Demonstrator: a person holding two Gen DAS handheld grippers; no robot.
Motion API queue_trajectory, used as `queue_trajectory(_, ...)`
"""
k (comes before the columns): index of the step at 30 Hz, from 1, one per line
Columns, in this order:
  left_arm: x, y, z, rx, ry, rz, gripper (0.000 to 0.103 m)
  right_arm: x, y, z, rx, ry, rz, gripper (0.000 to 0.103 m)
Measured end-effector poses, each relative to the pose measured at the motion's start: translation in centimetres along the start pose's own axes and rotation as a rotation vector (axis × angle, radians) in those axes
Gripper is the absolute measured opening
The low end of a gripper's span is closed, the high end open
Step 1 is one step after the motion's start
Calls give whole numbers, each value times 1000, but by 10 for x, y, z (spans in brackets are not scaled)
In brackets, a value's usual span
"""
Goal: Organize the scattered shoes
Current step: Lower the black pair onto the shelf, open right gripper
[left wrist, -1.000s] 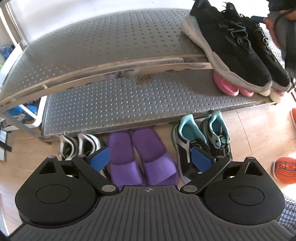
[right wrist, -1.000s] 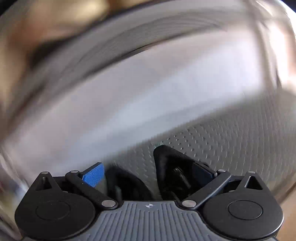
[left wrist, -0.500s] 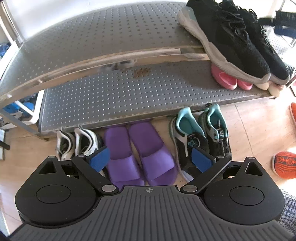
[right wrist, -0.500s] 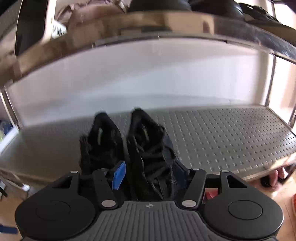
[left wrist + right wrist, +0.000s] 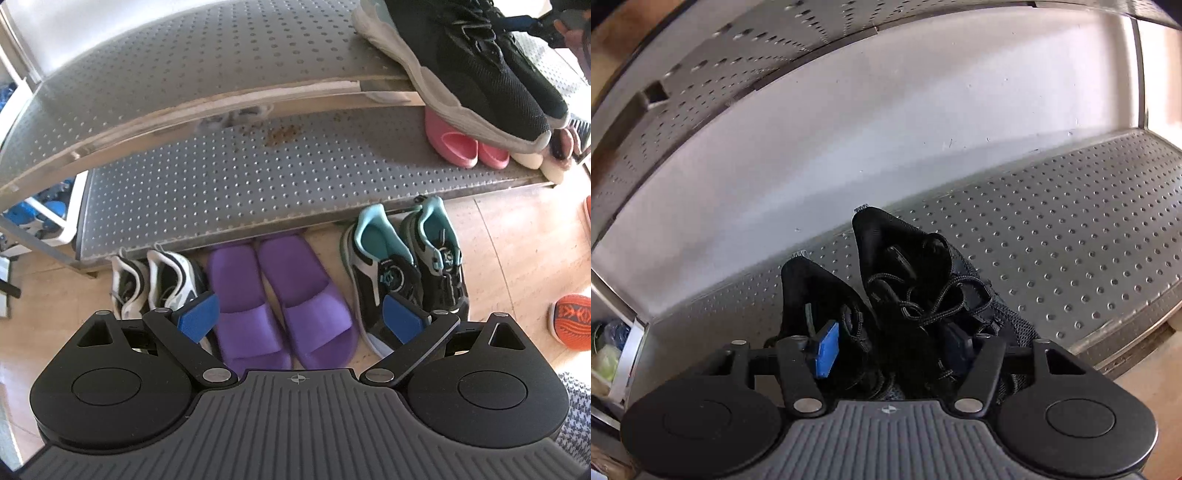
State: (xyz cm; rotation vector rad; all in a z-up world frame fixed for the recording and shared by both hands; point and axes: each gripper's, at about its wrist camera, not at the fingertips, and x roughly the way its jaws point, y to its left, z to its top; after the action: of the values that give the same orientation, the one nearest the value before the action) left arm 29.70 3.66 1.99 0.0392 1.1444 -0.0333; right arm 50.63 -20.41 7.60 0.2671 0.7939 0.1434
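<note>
Right gripper (image 5: 890,350) has just been closing, pinching the black sneakers (image 5: 916,306) at frame bottom; left gripper (image 5: 301,317) spread wide over purple slides (image 5: 280,299).

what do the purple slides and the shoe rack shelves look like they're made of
Purple slides: probably moulded foam or soft rubber, matte, each apparently one seamless piece with no stitching.
Grey perforated shoe rack shelves: look like sheet metal with a dull finish and regular rows of punched holes; the front edge reflects light like bare steel.
</note>
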Motion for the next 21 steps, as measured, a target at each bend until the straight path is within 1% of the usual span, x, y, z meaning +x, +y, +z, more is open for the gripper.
queue_trajectory(2, 1, 1, 0, -4, 3, 2, 98, -8, 5, -8, -95, -8, -15, 66)
queue_trajectory(3, 1, 1, 0, -6, 3, 2, 98, -14, 7, -13, -149, -24, -19, 74)
queue_trajectory(4, 1, 1, 0, -7, 3, 1, 98, -19, 10, -15, -231, -44, -21, 80)
queue_trajectory(5, 1, 1, 0, -7, 3, -2, 98, -23, 12, -16, -325, -62, -19, 83)
queue_trajectory(6, 0, 0, -1, -5, 4, -6, 98, -23, 11, -16, -391, -66, -19, 83)
queue_trajectory(7, 0, 0, -1, -3, 3, -8, 98, -19, 7, -15, -430, -55, -19, 83)
queue_trajectory(9, 1, 0, -1, -1, 3, -3, 98, -10, 2, -15, -490, -27, -7, 82)
queue_trajectory(10, 1, 0, 0, 0, 3, -1, 98, -3, 1, -17, -521, -10, 2, 78)
queue_trajectory(12, 3, 0, 0, -4, 7, 3, 98, 10, 3, -20, -577, 19, 14, 78)
queue_trajectory(14, 4, 0, 0, -4, 10, 4, 98, 19, 11, -21, -595, 0, -8, 77)
queue_trajectory(16, 5, -1, 0, -1, 11, 5, 98, 37, 20, -24, -600, -40, -68, 76)
queue_trajectory(19, 6, 1, -1, -2, 15, 5, 98, 45, 21, -27, -607, -55, -92, 77)
queue_trajectory(20, 6, 2, -1, -3, 16, 5, 98, 45, 20, -26, -599, -49, -89, 74)
queue_trajectory(21, 7, 2, -1, -5, 18, 6, 98, 45, 18, -23, -594, -20, -78, 69)
